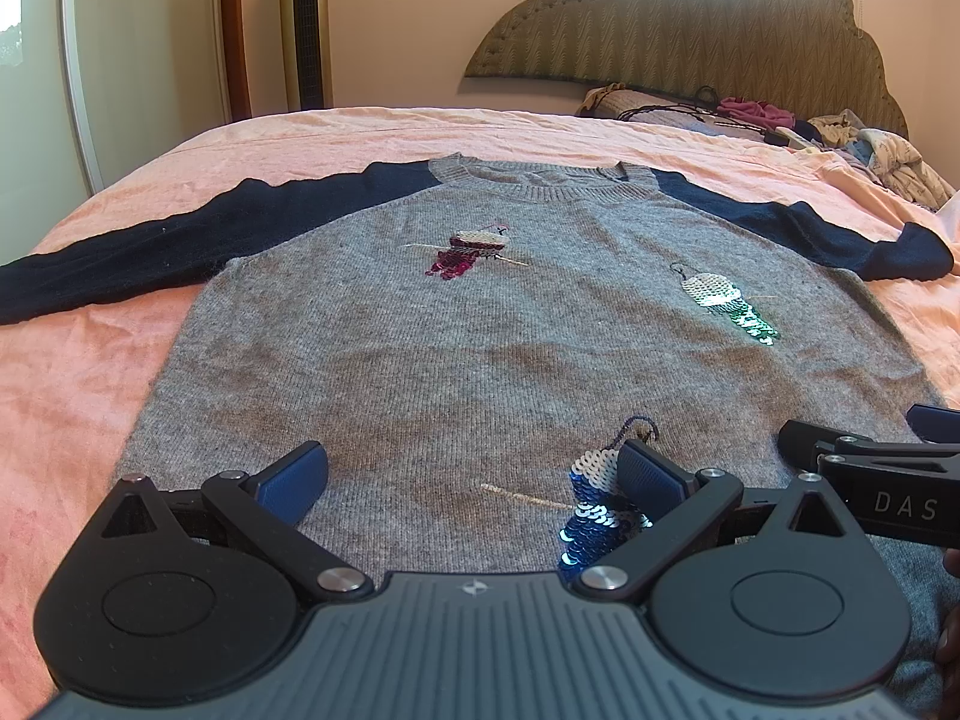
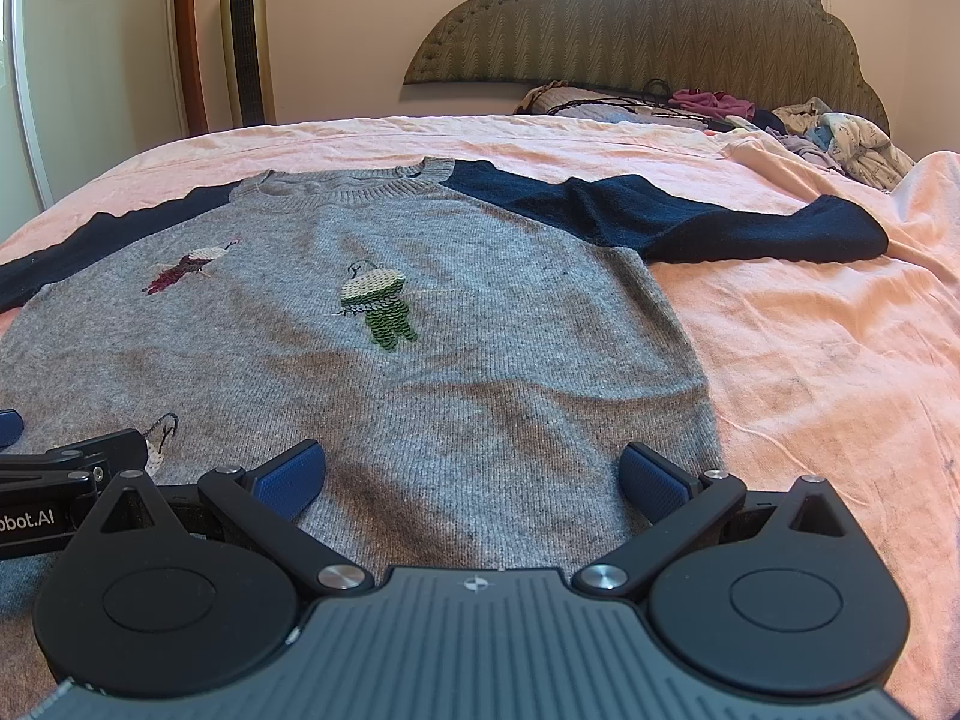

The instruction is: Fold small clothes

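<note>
1. Grey knit sweater (image 1: 480, 324) with navy sleeves lies spread flat, face up, on the pink bed (image 1: 72, 396), neckline away from the cameras, both sleeves stretched out sideways.
2. Left claw (image 1: 474, 480) hovers over the hem near a blue sequin patch (image 1: 591, 504); its jaws are spread wide and hold nothing.
3. Right claw (image 2: 474, 480) sits just beside it over the hem's right part, equally wide apart and empty.
4. Folding looks not yet begun; this reads as the approach to a first grasp.
5. Next, each claw likely needs to drop onto a hem corner or sleeve and pinch the knit.
6. No containers show; loose clothes (image 2: 840, 138) are piled by the headboard (image 2: 660, 24).
</note>
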